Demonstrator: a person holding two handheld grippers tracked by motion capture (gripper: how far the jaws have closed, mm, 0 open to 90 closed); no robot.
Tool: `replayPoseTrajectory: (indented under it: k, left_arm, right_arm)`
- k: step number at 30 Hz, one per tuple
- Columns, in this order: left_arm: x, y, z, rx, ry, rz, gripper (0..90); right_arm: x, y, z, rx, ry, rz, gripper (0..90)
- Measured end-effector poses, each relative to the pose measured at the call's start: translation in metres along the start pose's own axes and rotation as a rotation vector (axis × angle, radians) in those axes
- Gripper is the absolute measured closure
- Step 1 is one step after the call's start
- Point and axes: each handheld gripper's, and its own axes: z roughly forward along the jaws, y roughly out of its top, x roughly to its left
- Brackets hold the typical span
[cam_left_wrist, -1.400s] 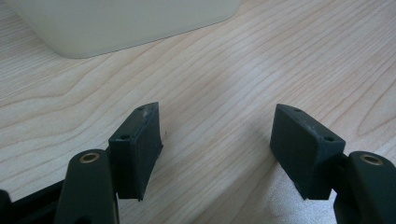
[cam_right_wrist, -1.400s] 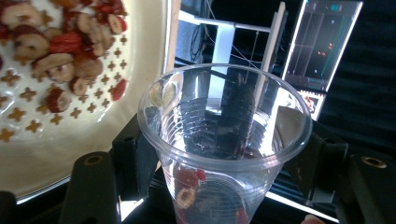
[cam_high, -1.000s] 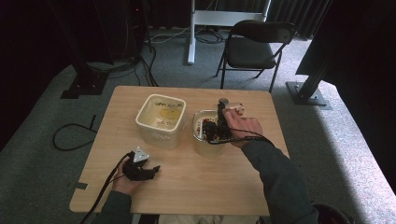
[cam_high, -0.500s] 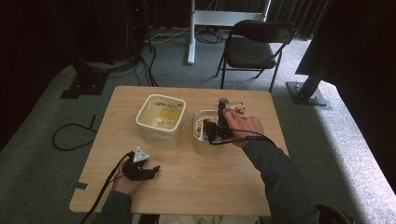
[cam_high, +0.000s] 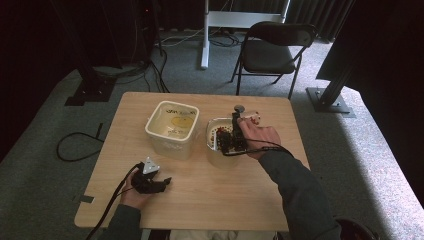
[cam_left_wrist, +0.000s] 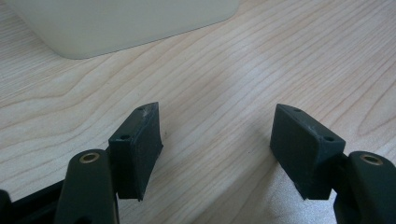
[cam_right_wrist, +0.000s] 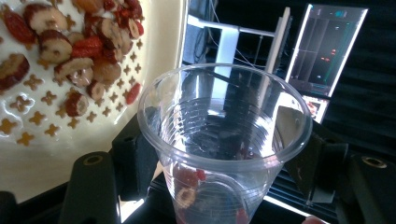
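Clear plastic cup (cam_right_wrist: 224, 140) with a few red dried fruits at its bottom sits clamped in the right gripper (cam_high: 233, 139), tilted over the cream basket (cam_right_wrist: 154, 60) of dried fruit (cam_right_wrist: 70, 46). Left gripper (cam_left_wrist: 215, 149) rests released on the wooden surface (cam_high: 200, 195), near the basket's neighbouring tub (cam_high: 172, 129).

Two tubs (cam_high: 171, 130) (cam_high: 214, 131) (one cup (cam_right_wrist: 224, 140))
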Motion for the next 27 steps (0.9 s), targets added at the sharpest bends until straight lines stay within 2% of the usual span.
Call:
replayPoseTrajectory:
  k: [3, 7, 9, 11, 12, 14, 15, 16, 18, 19, 20, 21, 23, 27]
  left_arm:
    - [0.000, 0.000, 0.000, 0.001, 0.000, 0.001, 34.2]
    - [0.000, 0.000, 0.000, 0.002, 0.000, 0.003, 34.2]
    - [0.000, 0.000, 0.000, 0.002, 0.000, 0.002, 34.2]
    - [0.000, 0.000, 0.000, 0.002, 0.000, 0.002, 34.3]
    - [0.000, 0.000, 0.000, 0.002, 0.000, 0.002, 34.2]
    - [0.000, 0.000, 0.000, 0.002, 0.000, 0.002, 34.2]
    - [0.000, 0.000, 0.000, 0.002, 0.000, 0.002, 34.3]
    - [0.000, 0.000, 0.000, 0.002, 0.000, 0.002, 34.2]
    - [0.000, 0.000, 0.000, 0.002, 0.000, 0.002, 34.3]
    - [0.000, 0.000, 0.000, 0.002, 0.000, 0.002, 34.2]
    - [0.000, 0.000, 0.000, 0.002, 0.000, 0.001, 34.2]
    - [0.000, 0.000, 0.000, 0.003, 0.000, 0.001, 34.3]
    - [0.000, 0.000, 0.000, 0.003, 0.000, 0.002, 34.2]
    - [0.000, 0.000, 0.000, 0.003, 0.000, 0.002, 34.2]
  right_arm:
    - [0.002, -0.001, 0.001, 0.021, -0.012, -0.034, 33.1]
    - [0.000, -0.003, -0.001, 0.011, -0.007, 0.002, 33.0]
    - [-0.004, -0.005, -0.003, -0.009, -0.001, 0.045, 33.0]
    - [-0.009, -0.010, -0.005, -0.044, 0.010, 0.131, 33.0]
    - [-0.012, -0.015, -0.006, -0.063, 0.021, 0.191, 33.0]
    - [-0.015, -0.022, -0.008, -0.090, 0.036, 0.269, 33.0]
    - [-0.016, -0.027, -0.008, -0.105, 0.044, 0.321, 33.1]
    - [-0.018, -0.035, -0.009, -0.133, 0.062, 0.410, 33.0]
    - [-0.019, -0.042, -0.009, -0.158, 0.077, 0.476, 33.1]
    - [-0.019, -0.042, -0.009, -0.158, 0.077, 0.476, 33.1]
    - [-0.020, -0.048, -0.009, -0.183, 0.096, 0.547, 33.1]
    - [-0.021, -0.061, -0.010, -0.244, 0.130, 0.681, 33.1]
    - [-0.022, -0.071, -0.010, -0.297, 0.171, 0.785, 33.2]
    - [-0.024, -0.088, -0.010, -0.386, 0.254, 0.953, 33.2]
